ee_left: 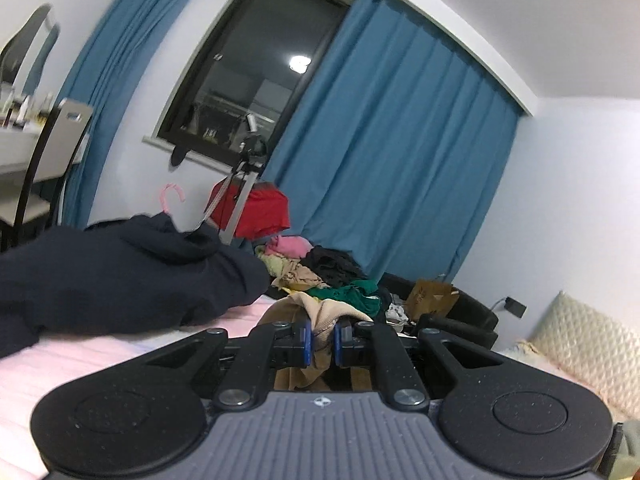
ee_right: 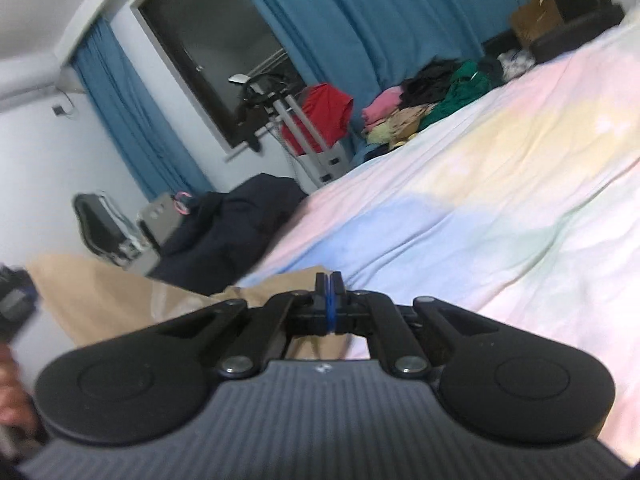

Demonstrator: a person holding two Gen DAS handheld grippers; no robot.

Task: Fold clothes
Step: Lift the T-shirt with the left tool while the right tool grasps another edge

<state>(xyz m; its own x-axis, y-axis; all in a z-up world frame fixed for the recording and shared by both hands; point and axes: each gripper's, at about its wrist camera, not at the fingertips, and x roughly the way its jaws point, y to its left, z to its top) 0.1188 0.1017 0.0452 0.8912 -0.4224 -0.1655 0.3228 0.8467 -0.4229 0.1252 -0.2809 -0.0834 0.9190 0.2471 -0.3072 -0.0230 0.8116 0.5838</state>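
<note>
Two grippers, one tan garment, over a pastel bedspread.

Left wrist view: the left gripper [ee_left: 322, 340] had its two blue pads nearly together, pinching a fold of the tan garment [ee_left: 320, 314], which bunched up above the pads and hung below them. One dark navy garment [ee_left: 120, 276] lay on the bedspread [ee_left: 100, 354] to the left, just beside the gripper. One mixed clothes pile [ee_left: 320, 272] sat at the far edge of the bed, and two blue curtain panels [ee_left: 400, 160] flanked one dark window [ee_left: 256, 76]. Right wrist view: the right gripper [ee_right: 329, 286] had its jaws fully closed; whether any cloth lay between them could not be told. The tan garment [ee_right: 104, 300] spread to its left, beneath the tool, with the navy garment [ee_right: 232, 224] behind it.
</note>
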